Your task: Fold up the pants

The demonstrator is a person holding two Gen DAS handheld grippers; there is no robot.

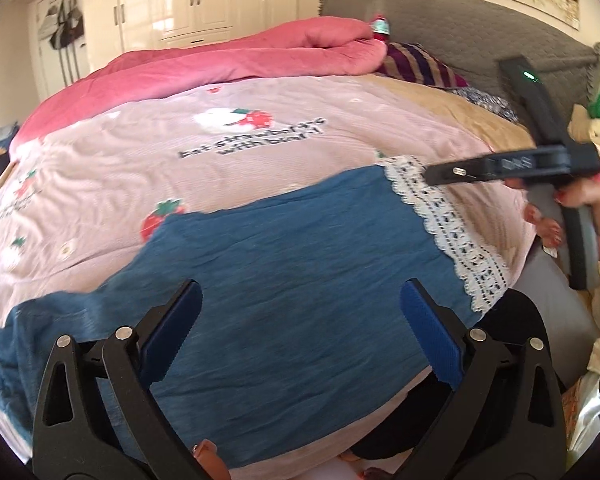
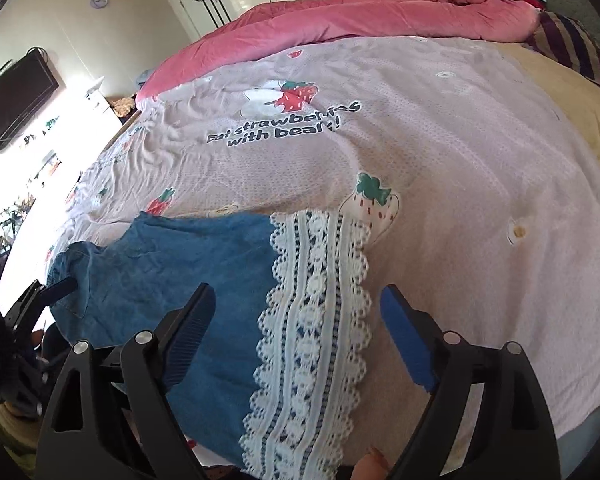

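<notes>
- Left wrist view showed the bed (image 1: 260, 128), its strawberry-print cover spread flat as the folding surface.
- Blue pants (image 1: 292, 264) lay on the cover at the bed's near edge, lace hem (image 1: 448, 224) to the right.
- Left claw (image 1: 300, 332) stood wide open above the fabric, holding nothing.
- Right claw (image 2: 296, 340) gaped over the lace, also empty; a good fold likely needed both pinching matching edges evenly.

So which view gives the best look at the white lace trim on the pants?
The right wrist view: the lace trim runs large and sharp between the open right gripper fingers. The left wrist view shows it smaller and blurred, at the right end of the blue pants.
</notes>
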